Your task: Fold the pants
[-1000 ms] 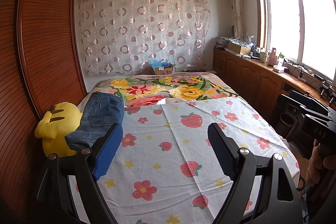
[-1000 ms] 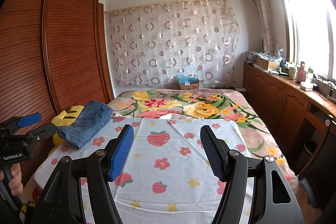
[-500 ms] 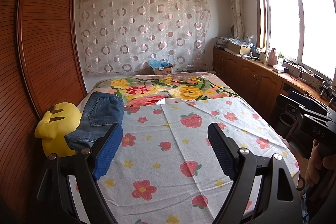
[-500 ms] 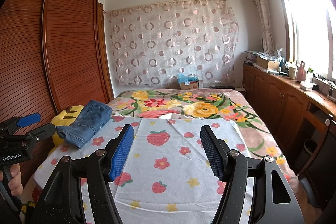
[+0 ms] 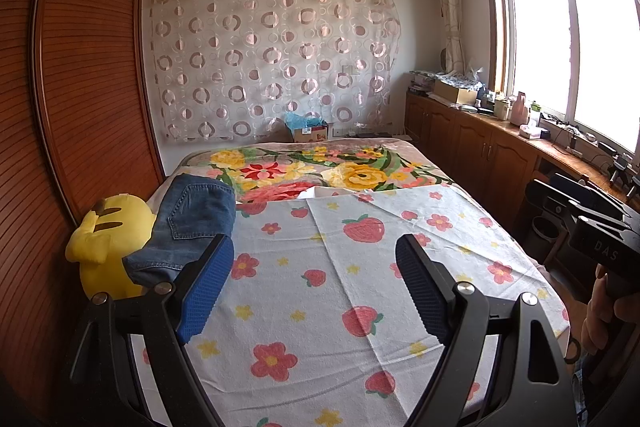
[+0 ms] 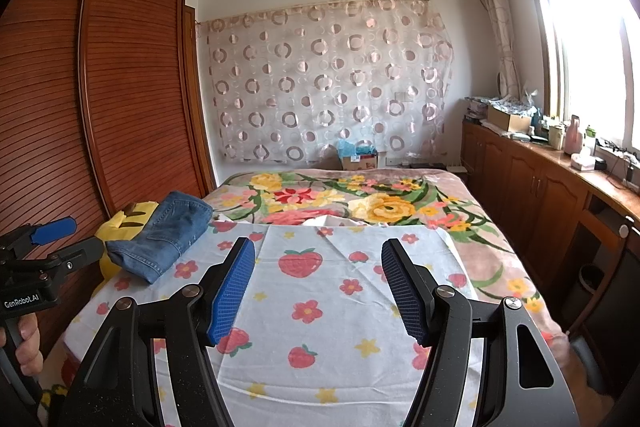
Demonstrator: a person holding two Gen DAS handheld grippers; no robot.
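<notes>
Folded blue jeans [image 5: 188, 223] lie at the left edge of the bed, leaning on a yellow plush toy [image 5: 108, 239]. They also show in the right wrist view [image 6: 164, 235]. My left gripper [image 5: 314, 247] is open and empty, held above the near part of the strawberry-print sheet [image 5: 340, 287], to the right of the jeans. My right gripper [image 6: 318, 251] is open and empty above the same sheet [image 6: 320, 307], further right of the jeans. The left gripper also shows at the left edge of the right wrist view [image 6: 56, 247].
A wooden wardrobe [image 5: 80, 87] runs along the left of the bed. Low wooden cabinets [image 6: 540, 195] with clutter stand under the window on the right. A floral blanket [image 5: 320, 171] covers the far half of the bed. A cardboard box [image 5: 310, 133] sits beyond it.
</notes>
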